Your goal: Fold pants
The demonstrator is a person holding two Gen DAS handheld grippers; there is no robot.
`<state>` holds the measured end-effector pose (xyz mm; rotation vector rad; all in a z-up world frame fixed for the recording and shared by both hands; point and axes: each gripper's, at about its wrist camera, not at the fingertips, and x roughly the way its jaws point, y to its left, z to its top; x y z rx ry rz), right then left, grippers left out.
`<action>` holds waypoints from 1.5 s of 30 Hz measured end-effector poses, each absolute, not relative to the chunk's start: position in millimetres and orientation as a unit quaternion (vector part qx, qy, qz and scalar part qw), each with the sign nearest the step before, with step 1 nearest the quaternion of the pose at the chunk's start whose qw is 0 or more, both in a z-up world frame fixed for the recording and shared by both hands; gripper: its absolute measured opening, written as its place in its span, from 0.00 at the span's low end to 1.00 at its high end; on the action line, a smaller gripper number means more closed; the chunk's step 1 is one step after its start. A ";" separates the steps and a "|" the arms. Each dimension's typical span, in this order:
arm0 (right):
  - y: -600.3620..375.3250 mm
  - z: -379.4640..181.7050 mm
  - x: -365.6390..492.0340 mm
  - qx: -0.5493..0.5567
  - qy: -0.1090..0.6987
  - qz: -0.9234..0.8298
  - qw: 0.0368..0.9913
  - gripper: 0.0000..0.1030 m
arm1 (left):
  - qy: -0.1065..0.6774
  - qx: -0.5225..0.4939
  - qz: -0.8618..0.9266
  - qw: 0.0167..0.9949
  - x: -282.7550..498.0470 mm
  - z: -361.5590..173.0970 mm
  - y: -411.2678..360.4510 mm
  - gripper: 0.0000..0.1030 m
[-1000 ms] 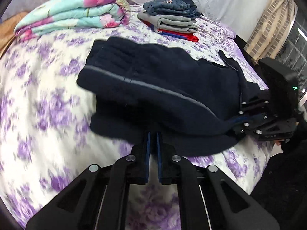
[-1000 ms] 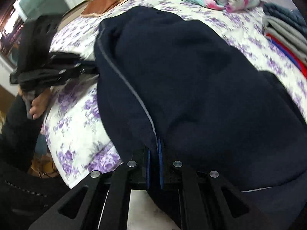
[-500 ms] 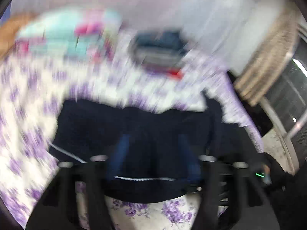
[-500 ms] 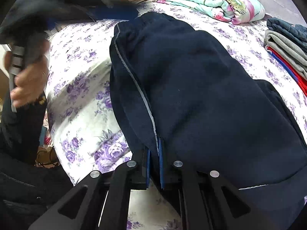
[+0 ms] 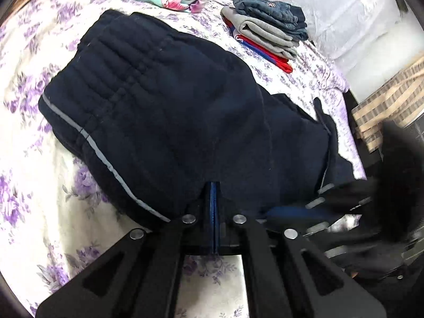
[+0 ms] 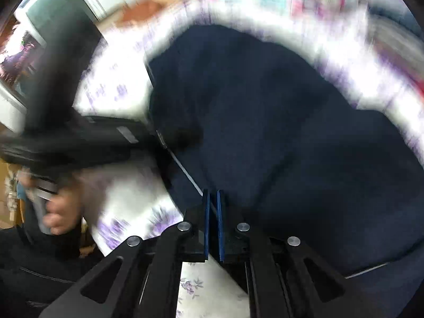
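Mid-fold. Left gripper (image 5: 213,185) and right gripper (image 6: 213,193) both clamp the near hem of the pants (image 5: 164,111), lower centre of frame. Next, probably: carry hem over toward waistband, upper left.

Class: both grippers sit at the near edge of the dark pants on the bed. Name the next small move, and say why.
Probably lift both pinched edges and carry them toward the waistband. The left gripper and right gripper are each shut on the navy pants, which lie flat on the floral bedsheet, seemingly folded only lengthwise.
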<state>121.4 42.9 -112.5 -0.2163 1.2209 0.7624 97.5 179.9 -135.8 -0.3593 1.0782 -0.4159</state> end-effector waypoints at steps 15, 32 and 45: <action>-208.0 -18.9 287.4 0.033 0.604 -0.094 0.791 0.58 | 0.488 -0.121 -0.197 0.842 92.6 -135.1 174.3 0.01; -303.9 -79.3 347.7 0.091 0.626 -0.226 0.741 0.08 | 0.487 -0.101 -0.198 0.845 93.8 -132.9 170.9 0.01; -420.5 -4.8 67.4 0.278 0.446 -0.127 0.841 0.07 | 0.449 -0.071 -0.241 0.857 103.0 -70.9 147.8 0.01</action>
